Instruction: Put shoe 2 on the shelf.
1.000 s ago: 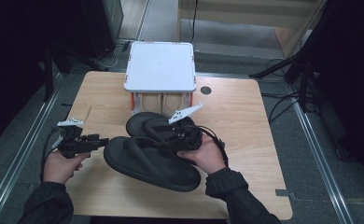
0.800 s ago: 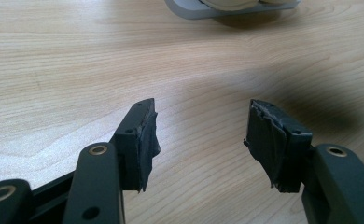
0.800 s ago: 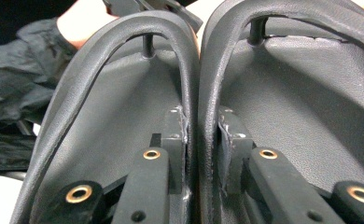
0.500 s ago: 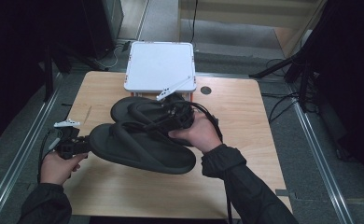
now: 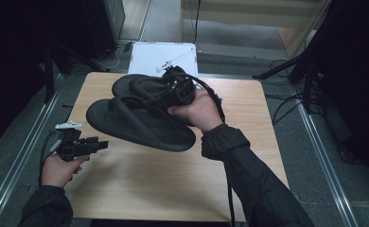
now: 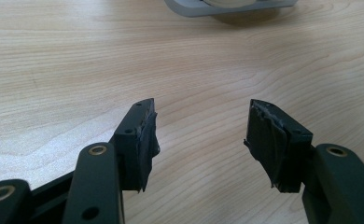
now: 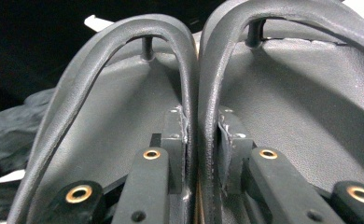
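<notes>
Wooden table (image 5: 173, 179) spans frame, white box (image 5: 147, 59) at far edge. Pair of black flip-flops (image 5: 140, 120) held above table centre, soles side by side. Right gripper (image 5: 180, 90) clamped on inner straps (image 7: 196, 93) of both, pressed together. Left gripper (image 5: 85, 146) low at left edge, jaws apart, nothing between.

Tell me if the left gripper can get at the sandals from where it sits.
Probably yes: the left gripper is open with bare table ahead, and the sandals, clamped by the right gripper, hang close beside it.
</notes>
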`<state>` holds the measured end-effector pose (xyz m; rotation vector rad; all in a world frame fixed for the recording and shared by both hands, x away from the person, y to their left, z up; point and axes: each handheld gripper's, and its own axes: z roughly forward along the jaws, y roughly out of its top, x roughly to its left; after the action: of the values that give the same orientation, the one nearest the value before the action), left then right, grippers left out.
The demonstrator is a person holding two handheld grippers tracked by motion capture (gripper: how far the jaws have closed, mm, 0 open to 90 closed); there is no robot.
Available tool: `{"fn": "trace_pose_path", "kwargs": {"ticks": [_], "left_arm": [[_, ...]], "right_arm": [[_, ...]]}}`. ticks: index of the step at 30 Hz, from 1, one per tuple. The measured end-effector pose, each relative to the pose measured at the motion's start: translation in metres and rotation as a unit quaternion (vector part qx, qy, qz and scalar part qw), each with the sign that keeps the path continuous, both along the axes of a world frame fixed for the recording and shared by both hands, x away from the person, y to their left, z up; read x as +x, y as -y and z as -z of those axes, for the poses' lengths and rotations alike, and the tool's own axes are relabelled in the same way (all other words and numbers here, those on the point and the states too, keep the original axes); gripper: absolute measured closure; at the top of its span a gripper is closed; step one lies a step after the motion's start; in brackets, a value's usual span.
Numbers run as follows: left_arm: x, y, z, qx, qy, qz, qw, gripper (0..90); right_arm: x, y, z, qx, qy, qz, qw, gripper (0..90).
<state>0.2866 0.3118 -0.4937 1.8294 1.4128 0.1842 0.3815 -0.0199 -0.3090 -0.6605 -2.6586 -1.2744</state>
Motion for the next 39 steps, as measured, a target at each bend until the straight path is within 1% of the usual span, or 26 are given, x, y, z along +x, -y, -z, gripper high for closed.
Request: {"fn": "trace_pose_path", "kwargs": {"ticks": [5,8,11,13,14,15,16,17,18,19,20,22,23,25,26,27,28,29,30,32,33,34,36,38,39], "left_arm": [[0.0,-0.001,0.0,-0.001,-0.001,0.001,1.0,42.9],[0.0,-0.001,0.0,-0.001,-0.001,0.002,1.0,42.9],[0.0,-0.002,0.0,-0.004,0.002,-0.001,1.0,42.8],[0.001,-0.002,0.0,-0.005,0.003,-0.001,1.0,42.8],[0.001,-0.002,0.0,-0.006,0.002,0.0,1.0,42.9],[0.001,-0.001,0.0,-0.005,0.001,0.0,1.0,42.9],[0.001,-0.001,0.0,-0.005,0.002,0.001,1.0,42.9],[0.001,-0.001,0.0,-0.004,0.002,0.002,1.0,42.9],[0.001,-0.001,0.0,-0.005,0.004,0.001,1.0,42.9],[0.001,-0.001,0.0,-0.006,0.004,0.001,1.0,42.9],[0.001,-0.001,0.0,-0.007,0.004,0.001,1.0,42.9],[0.001,-0.001,0.0,-0.009,0.003,0.002,1.0,42.9],[0.002,0.0,0.0,-0.009,0.002,0.003,1.0,42.9],[0.002,0.0,0.0,-0.012,0.002,0.004,0.9999,42.9],[0.002,0.0,0.0,-0.013,0.003,0.005,0.9999,42.9],[0.003,0.0,0.0,-0.014,0.002,0.006,0.9999,42.9],[0.003,0.0,0.0,-0.016,0.003,0.006,0.9998,42.9],[0.004,0.0,0.0,-0.019,0.003,0.005,0.9998,42.9],[0.004,0.0,0.0,-0.02,0.004,0.005,0.9998,42.9],[0.005,-0.001,0.0,-0.022,0.002,0.009,0.9997,42.9],[0.005,-0.001,0.0,-0.023,0.002,0.009,0.9997,42.9],[0.006,0.0,0.0,-0.025,0.004,0.009,0.9996,42.9],[0.007,0.0,0.0,-0.026,0.003,0.014,0.9996,42.9],[0.008,0.001,0.0,-0.026,0.003,0.016,0.9995,42.9],[0.008,0.002,0.0,-0.027,0.002,0.018,0.9995,43.0]], "right_arm": [[0.019,-0.004,-0.005,-0.007,0.005,0.036,0.9993,76.3],[0.034,-0.006,-0.004,-0.01,0.005,0.067,0.9977,76.3],[0.05,-0.006,-0.002,-0.014,0.006,0.106,0.9942,76.3],[0.059,-0.005,0.0,-0.009,0.004,0.142,0.9898,76.3],[0.063,-0.005,0.001,-0.01,0.005,0.161,0.9869,76.3],[0.067,-0.005,0.003,-0.01,0.002,0.181,0.9835,76.4],[0.071,-0.005,0.004,-0.011,0.006,0.197,0.9804,76.4],[0.076,-0.005,0.007,-0.015,0.014,0.221,0.9749,76.4],[0.079,-0.005,0.008,-0.016,0.023,0.233,0.972,76.4],[0.083,-0.006,0.01,-0.016,0.024,0.253,0.9671,76.4],[0.087,-0.006,0.012,-0.018,0.026,0.268,0.963,76.4],[0.095,-0.008,0.015,-0.02,0.022,0.303,0.9524,76.3],[0.098,-0.009,0.016,-0.017,0.02,0.312,0.9498,76.3],[0.105,-0.012,0.018,-0.019,0.018,0.334,0.9424,76.3],[0.108,-0.015,0.019,-0.023,0.015,0.346,0.9379,76.3],[0.112,-0.018,0.02,-0.023,0.015,0.354,0.9347,76.2],[0.115,-0.022,0.021,-0.023,0.015,0.368,0.9293,76.2],[0.119,-0.026,0.021,-0.021,0.014,0.378,0.9255,76.2],[0.121,-0.029,0.021,-0.019,0.01,0.389,0.9208,76.2],[0.126,-0.035,0.02,-0.018,0.01,0.404,0.9144,76.2],[0.13,-0.039,0.02,-0.02,0.01,0.413,0.9104,76.2],[0.131,-0.042,0.02,-0.023,0.011,0.419,0.9077,76.1],[0.135,-0.048,0.02,-0.028,0.013,0.435,0.8999,76.0],[0.139,-0.053,0.021,-0.029,0.014,0.457,0.8891,76.0],[0.141,-0.054,0.021,-0.028,0.014,0.464,0.8852,76.1]]}}
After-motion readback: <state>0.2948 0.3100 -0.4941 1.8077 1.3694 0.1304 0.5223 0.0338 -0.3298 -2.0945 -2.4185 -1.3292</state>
